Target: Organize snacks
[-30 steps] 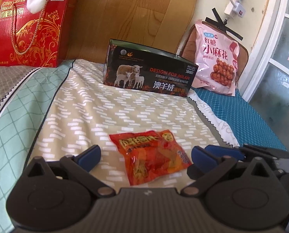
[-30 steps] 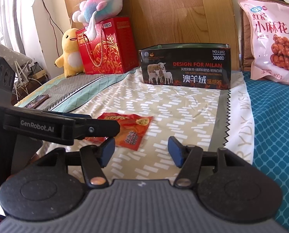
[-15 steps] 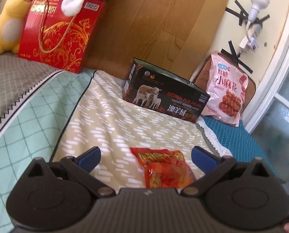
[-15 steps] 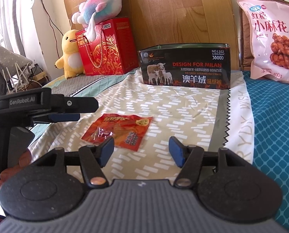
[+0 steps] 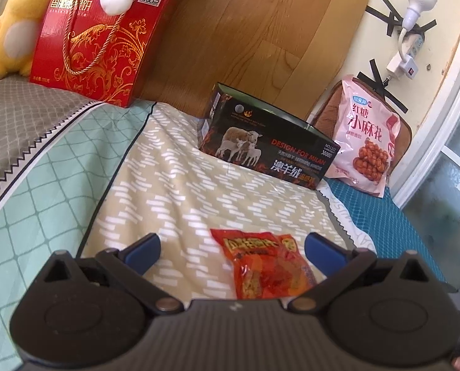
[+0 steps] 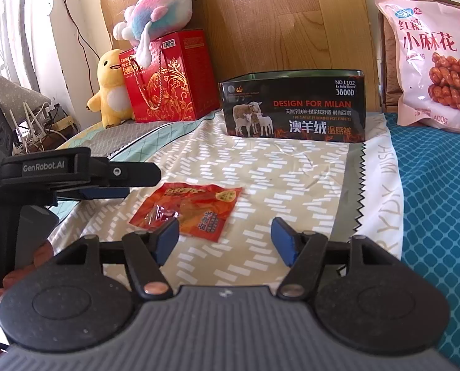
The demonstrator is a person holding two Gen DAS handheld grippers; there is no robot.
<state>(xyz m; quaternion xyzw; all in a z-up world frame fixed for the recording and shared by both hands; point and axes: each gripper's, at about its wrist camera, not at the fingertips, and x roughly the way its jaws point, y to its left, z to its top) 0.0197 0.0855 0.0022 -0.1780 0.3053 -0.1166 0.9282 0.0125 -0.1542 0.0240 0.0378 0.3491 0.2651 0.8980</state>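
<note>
A small red-orange snack packet lies flat on the beige patterned bedspread. It also shows in the right wrist view. My left gripper is open and empty, hovering just behind and above the packet. It also shows at the left of the right wrist view. My right gripper is open and empty, low over the bed to the right of the packet. An open dark box with sheep printed on it stands farther back; it shows in the right wrist view too.
A large pink snack bag leans against the wall at the back right, also in the right wrist view. A red biscuit gift box with plush toys stands at the back left. A wooden headboard lies behind.
My left gripper has pulled back and risen away from the packet, which now sits lower in its view. My right gripper has barely moved. Both stay open.
</note>
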